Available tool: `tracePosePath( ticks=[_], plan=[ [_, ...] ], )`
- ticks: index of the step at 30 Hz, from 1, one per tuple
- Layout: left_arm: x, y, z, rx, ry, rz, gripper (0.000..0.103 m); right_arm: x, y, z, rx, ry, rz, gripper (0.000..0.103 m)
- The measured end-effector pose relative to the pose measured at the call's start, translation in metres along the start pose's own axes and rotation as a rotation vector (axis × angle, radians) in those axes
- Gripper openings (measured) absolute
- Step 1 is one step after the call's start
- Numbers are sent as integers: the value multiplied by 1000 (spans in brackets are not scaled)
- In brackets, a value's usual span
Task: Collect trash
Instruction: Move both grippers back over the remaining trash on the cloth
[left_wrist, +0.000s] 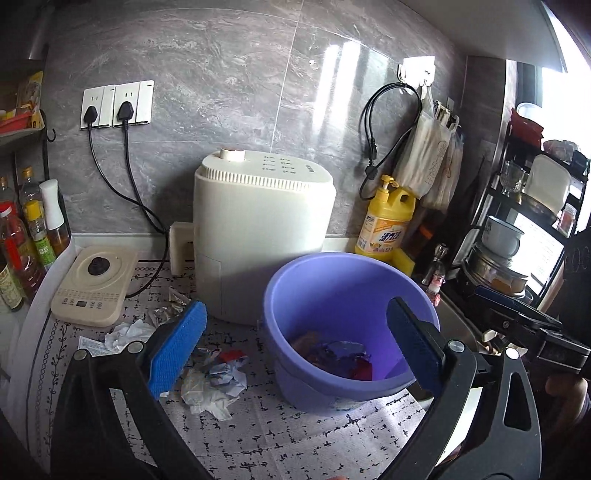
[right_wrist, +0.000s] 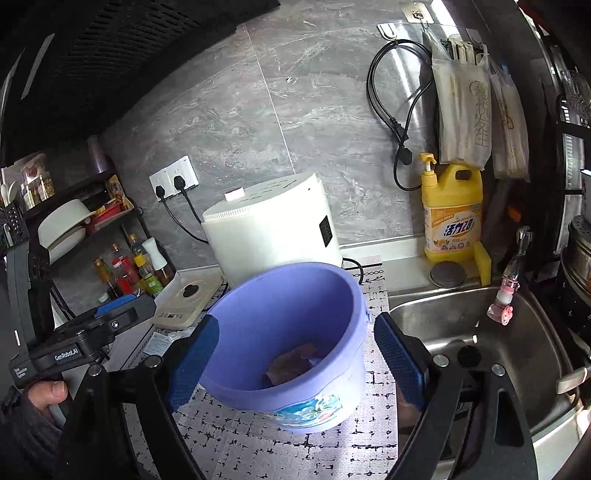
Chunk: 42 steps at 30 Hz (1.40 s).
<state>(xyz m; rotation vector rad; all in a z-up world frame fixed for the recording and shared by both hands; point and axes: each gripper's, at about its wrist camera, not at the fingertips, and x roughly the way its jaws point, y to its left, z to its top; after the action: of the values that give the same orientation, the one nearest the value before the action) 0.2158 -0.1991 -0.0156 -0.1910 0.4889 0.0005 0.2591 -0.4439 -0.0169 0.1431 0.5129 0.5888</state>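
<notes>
My left claw (left_wrist: 295, 350) gapes released over the purple bucket (left_wrist: 343, 280), right claw (right_wrist: 295, 363) empty too; crumpled wrappers (left_wrist: 218, 380) wait beside it

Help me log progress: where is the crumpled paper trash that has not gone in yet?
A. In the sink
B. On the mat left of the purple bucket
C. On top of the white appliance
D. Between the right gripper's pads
B: the crumpled paper lies on the mat beside the purple bucket.
</notes>
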Motion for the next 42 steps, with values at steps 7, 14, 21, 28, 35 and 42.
tracePosePath(
  ticks=[7,14,21,28,35,42],
  plan=[
    [-22,54,-3,-16,19,68,97,10,54,-3,-16,-9,85,86],
    [-37,104,-10,-41,46,85,97,30,102,-13,-22,29,98,86],
    [-43,153,-23,-85,79,89,97,50,142,-24,-39,71,71,86],
    [-47,199,-39,-124,109,50,96,68,184,-40,-52,109,54,86],
    [-36,232,-55,-107,167,-16,70,90,212,-55,-46,152,-28,81],
    [-16,261,-68,-153,223,-93,48,100,220,-64,-22,174,-112,79]
  ],
)
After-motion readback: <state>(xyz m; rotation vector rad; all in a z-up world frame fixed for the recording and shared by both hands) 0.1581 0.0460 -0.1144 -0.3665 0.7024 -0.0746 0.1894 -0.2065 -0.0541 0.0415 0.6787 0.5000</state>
